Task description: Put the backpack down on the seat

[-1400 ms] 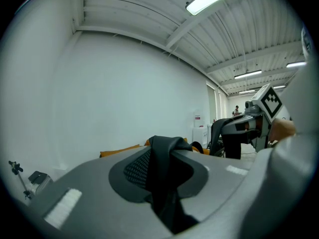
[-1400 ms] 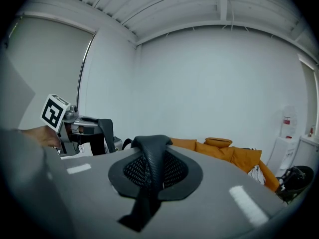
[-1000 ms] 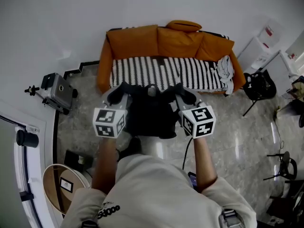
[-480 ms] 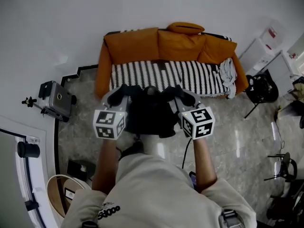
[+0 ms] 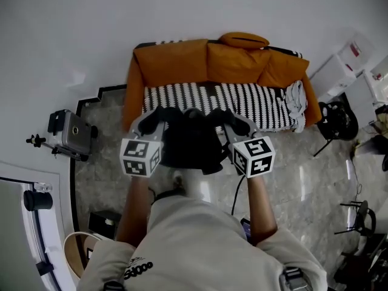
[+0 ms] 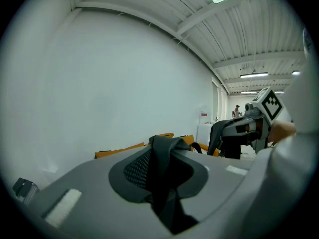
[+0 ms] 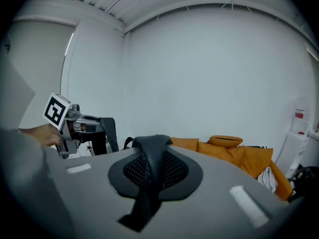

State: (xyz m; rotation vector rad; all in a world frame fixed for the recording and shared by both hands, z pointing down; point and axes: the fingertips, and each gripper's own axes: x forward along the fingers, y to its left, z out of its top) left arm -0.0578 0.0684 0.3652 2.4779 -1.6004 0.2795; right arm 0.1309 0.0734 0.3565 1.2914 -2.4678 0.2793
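A black backpack [image 5: 189, 145] hangs between my two grippers, in front of an orange sofa [image 5: 176, 56] whose seat [image 5: 206, 96] has a black-and-white zigzag cover. My left gripper [image 5: 162, 117] is shut on one shoulder strap [image 6: 162, 166], which folds over its jaws. My right gripper [image 5: 225, 119] is shut on the other strap [image 7: 149, 168]. In the left gripper view the right gripper [image 6: 249, 128] shows with its strap hanging down. In the right gripper view the left gripper [image 7: 79, 131] shows the same way. The backpack is held above the floor, short of the seat.
Orange back cushions [image 5: 233, 58] line the sofa and a grey cloth [image 5: 295, 102] lies at its right end. A grey case on a tripod [image 5: 71, 132] stands to the left. A black chair [image 5: 337, 119] and white boxes [image 5: 339, 71] stand to the right.
The sofa has drifted slightly right and down in the head view. Both grippers keep their hold on the straps, with the backpack unchanged between them.
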